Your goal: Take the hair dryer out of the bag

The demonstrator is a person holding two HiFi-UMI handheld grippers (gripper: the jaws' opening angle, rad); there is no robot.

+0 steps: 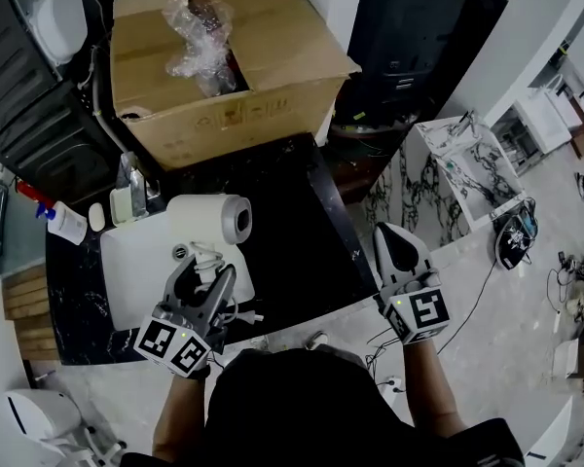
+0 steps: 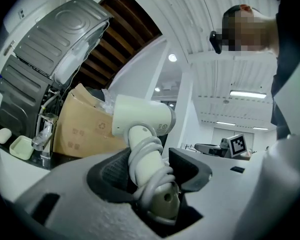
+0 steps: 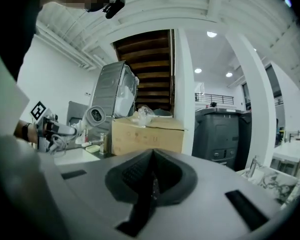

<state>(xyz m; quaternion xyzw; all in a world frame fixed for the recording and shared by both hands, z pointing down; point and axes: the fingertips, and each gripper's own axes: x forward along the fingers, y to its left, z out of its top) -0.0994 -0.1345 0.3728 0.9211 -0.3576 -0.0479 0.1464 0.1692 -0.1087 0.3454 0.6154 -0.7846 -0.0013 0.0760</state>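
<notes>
**Hair dryer out and held by its cord-wrapped handle**

Your left gripper (image 2: 151, 171) has the white plastic hair dryer (image 2: 140, 116) by the lower part of its handle. The jaws stand wide and press on the handle from both sides, with the pale coiled cord (image 2: 149, 156) caught under the pads. The dryer is lifted over the black marble-patterned bench (image 1: 292, 222), barrel on top, and no bag is around it. A white flat sheet (image 1: 127, 270) lies on the bench beneath it; whether that is the bag cannot be told. Your right gripper (image 1: 401, 246) is closed with nothing between its jaws, and it hangs past the bench's right edge, well apart from the dryer.

Expect the dryer to feel top-heavy. The barrel probably holds most of the weight, so a low hold on the handle lets it tip forward or twist. The shell is stiff, smooth plastic and likely slippery, while the cord loops are soft and can roll under the pads. A hold higher on the handle, close under the barrel and on bare plastic, would be steadier. Keep off the nozzle end and avoid pulling on the cord alone.
</notes>
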